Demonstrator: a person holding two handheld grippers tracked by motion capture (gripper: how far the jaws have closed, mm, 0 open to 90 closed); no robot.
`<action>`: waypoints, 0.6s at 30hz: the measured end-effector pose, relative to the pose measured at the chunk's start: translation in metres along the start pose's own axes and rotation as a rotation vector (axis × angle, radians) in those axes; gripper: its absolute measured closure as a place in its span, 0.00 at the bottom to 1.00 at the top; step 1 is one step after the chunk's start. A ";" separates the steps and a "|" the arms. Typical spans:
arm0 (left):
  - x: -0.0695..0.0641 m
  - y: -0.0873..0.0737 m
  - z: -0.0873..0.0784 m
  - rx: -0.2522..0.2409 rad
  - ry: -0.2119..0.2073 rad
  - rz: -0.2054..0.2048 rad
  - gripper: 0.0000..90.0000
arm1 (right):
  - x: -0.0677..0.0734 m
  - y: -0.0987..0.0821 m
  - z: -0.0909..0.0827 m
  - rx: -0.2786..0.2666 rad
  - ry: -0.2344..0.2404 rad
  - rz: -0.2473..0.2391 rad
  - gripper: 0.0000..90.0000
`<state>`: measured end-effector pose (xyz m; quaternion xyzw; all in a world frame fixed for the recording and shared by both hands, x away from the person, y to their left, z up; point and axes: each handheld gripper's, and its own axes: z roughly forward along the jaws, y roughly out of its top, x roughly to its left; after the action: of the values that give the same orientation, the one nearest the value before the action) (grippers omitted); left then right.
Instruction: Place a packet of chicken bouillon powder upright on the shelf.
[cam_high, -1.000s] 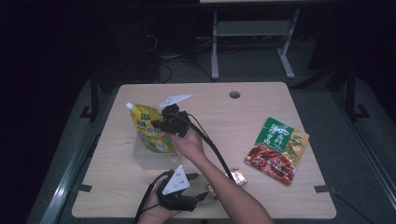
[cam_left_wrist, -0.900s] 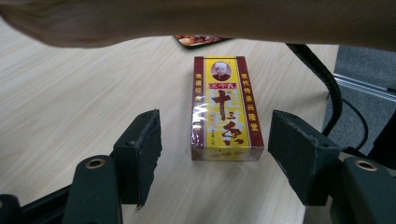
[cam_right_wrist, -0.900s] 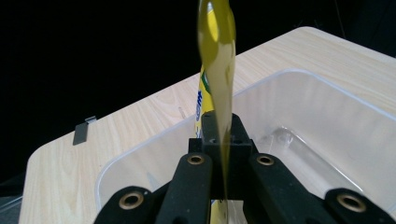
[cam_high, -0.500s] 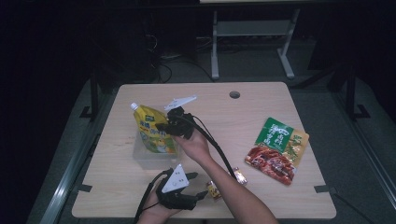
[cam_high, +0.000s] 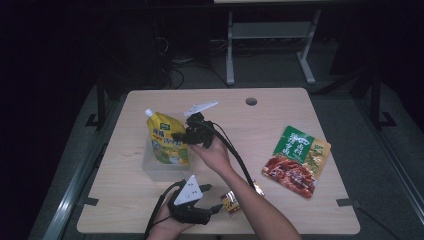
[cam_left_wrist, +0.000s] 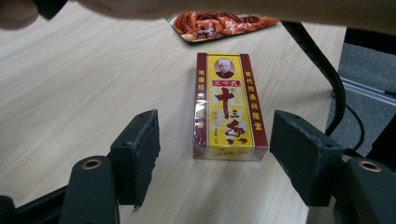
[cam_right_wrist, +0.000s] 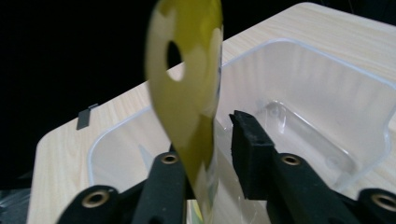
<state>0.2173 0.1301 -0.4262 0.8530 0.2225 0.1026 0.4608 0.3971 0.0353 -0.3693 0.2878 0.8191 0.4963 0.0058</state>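
Right gripper view: pouch (cam_right_wrist: 187, 93) between claw (cam_right_wrist: 219, 154) pads.

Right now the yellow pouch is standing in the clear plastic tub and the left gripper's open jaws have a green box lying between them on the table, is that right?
Not quite: the box is yellow and dark red, not green, as the left gripper view shows. The rest holds: the yellow pouch stands in the clear plastic tub, and the left gripper is open with the box between its jaws.

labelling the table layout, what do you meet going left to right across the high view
yellow pouch standing in the clear tub → right gripper → small box → green and red packet
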 end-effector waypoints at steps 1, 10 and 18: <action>0.000 0.000 0.000 0.000 -0.001 -0.001 0.36 | -0.001 0.000 -0.002 0.007 0.000 0.010 0.78; 0.000 0.001 0.004 0.021 0.000 -0.006 0.33 | -0.003 -0.002 -0.020 0.029 -0.010 0.004 0.63; -0.001 0.002 0.008 0.037 -0.003 -0.009 0.31 | -0.005 -0.007 -0.043 0.032 0.008 0.007 0.56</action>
<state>0.2205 0.1224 -0.4288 0.8605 0.2275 0.0949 0.4458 0.3852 -0.0039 -0.3545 0.2887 0.8259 0.4842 -0.0036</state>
